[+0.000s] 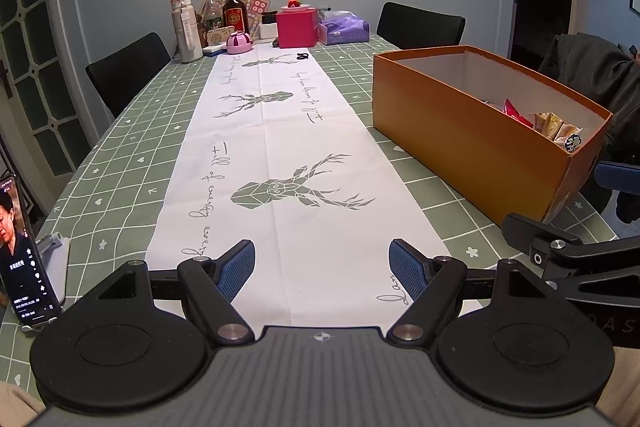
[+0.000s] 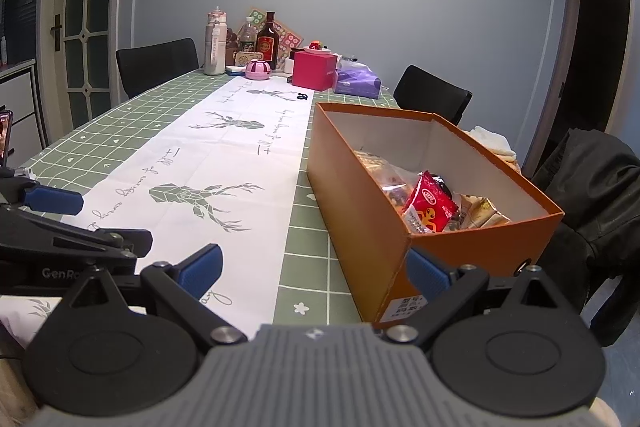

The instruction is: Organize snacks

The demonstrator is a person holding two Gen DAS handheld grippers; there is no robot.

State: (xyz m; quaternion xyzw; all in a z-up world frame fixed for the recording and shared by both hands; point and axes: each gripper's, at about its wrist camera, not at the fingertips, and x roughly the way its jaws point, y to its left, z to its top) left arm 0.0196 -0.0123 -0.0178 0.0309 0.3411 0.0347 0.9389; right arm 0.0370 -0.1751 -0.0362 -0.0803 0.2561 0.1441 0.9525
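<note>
An orange cardboard box stands on the right of the table and holds several snack packets, among them a red packet and yellowish packets. It also shows in the right wrist view. My left gripper is open and empty above the white deer-print runner at the near table edge. My right gripper is open and empty, just before the box's near left corner. The right gripper also shows at the right of the left wrist view.
A phone on a stand sits at the near left. Bottles, a pink box, a purple tissue pack and small items crowd the far end. Black chairs flank the table; a dark jacket hangs on the right.
</note>
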